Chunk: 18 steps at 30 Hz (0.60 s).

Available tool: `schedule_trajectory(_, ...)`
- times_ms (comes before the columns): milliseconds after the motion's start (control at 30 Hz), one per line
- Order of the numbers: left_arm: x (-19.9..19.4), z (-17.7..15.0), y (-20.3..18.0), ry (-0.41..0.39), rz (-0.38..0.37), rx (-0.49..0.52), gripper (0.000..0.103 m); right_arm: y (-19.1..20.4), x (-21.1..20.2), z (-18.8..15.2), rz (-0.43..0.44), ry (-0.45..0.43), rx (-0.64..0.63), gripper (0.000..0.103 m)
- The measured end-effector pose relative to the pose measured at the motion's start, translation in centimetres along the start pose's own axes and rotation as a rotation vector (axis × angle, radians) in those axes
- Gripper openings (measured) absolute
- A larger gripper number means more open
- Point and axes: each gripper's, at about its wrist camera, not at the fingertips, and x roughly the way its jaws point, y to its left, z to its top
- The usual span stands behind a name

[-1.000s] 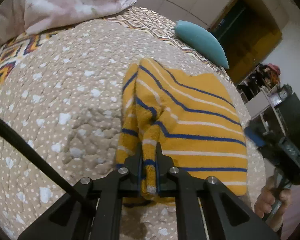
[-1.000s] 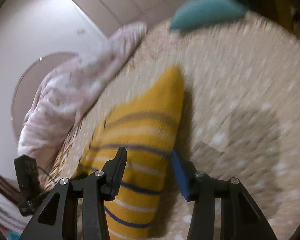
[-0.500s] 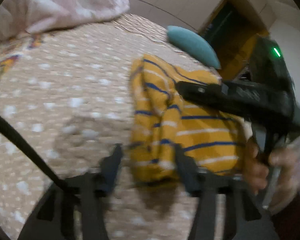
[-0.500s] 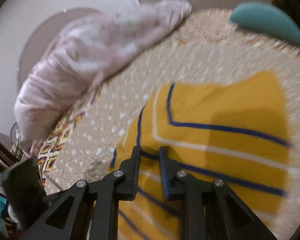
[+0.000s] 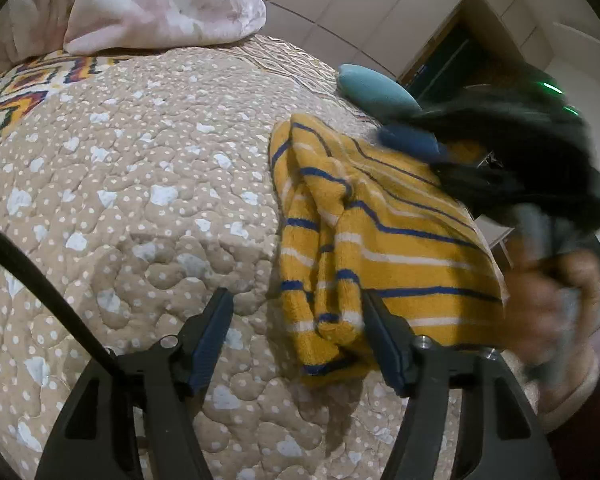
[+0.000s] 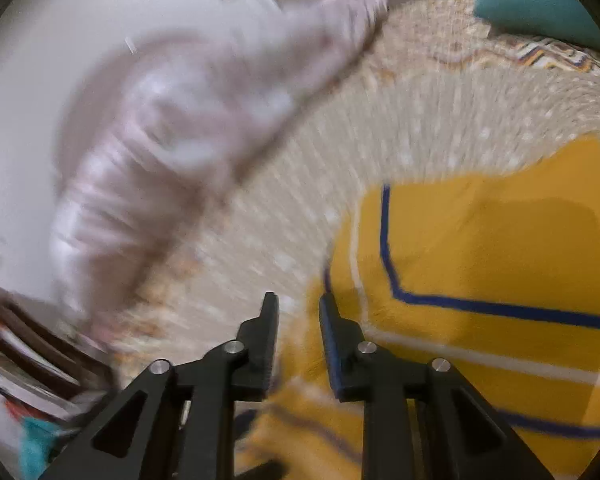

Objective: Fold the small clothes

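Spread on the bed [image 5: 140, 184], the striped top [image 5: 380, 240] runs up-frame, its folded edge between the wide, just-opened left claw [image 5: 296, 332], while the right claw [image 6: 298, 320], narrow and empty, sits at its left edge.

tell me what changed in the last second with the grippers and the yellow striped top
The left gripper let go of the folded sleeve it was pinching; its jaws have just opened, and the fold now lies on the yellow striped top. The right gripper swung in over the top's far side; its jaws closed, then eased slightly apart, gripping nothing visible. The top, quilt and teal cushion stayed put.
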Motion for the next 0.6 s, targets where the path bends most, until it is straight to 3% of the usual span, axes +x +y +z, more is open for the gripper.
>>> schedule_trajectory(67, 0.1, 0.0, 0.0, 0.003, 0.001, 0.001, 0.066, -1.6, -4.8, 0.5, 0.028, -0.085, 0.044, 0.033)
schedule_trajectory(167, 0.2, 0.1, -0.2, 0.006, 0.011, 0.008, 0.066, -5.9, -8.5, 0.2, 0.069, -0.126, 0.166, 0.034)
schedule_trajectory(233, 0.3, 0.1, -0.4, 0.007, 0.02, 0.015, 0.067, -8.7, -8.1, -0.9, 0.092, -0.066, 0.235, 0.035)
schedule_trajectory(300, 0.5, 0.2, -0.8, 0.011, 0.024, 0.022, 0.069, -10.7, -5.9, -2.7, 0.055, 0.051, 0.26, 0.023)
schedule_trajectory(333, 0.6, 0.3, -0.9, 0.013, 0.028, 0.025, 0.069, -11.4, -5.4, -3.7, 0.039, 0.041, 0.249, 0.017)
schedule_trajectory(467, 0.6, 0.3, -0.8, 0.016, 0.03, 0.029, 0.07, -12.4, -6.7, -4.6, 0.1, -0.019, 0.316, 0.017)
schedule_trajectory(600, 0.6, 0.3, -0.8, 0.02, 0.026, 0.026, 0.07, -11.3, -9.2, -7.6, 0.09, -0.069, 0.242, 0.017)
